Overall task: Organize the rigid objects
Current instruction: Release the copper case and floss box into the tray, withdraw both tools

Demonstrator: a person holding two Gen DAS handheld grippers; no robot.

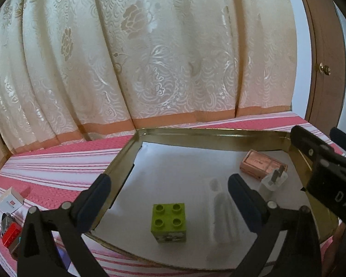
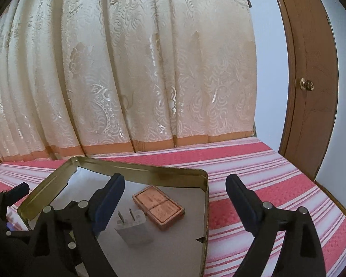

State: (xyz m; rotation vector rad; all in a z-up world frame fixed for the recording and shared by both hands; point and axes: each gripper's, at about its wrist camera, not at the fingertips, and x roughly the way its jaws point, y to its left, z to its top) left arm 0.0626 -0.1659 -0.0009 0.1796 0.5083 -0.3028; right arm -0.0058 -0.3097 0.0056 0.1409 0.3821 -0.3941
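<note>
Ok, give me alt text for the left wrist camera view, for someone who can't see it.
An open left gripper hovers over a shallow metal tin holding a green toy brick, a white charger plug and a pink case. The tin sits on a pink striped cloth before cream curtains.

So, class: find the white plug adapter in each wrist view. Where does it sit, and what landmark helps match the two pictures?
Left wrist view: white plug adapter at right of centre, inside the tin tray.
Right wrist view: it is low, left of centre.
Shared landmark: the pink box just behind it.
</note>
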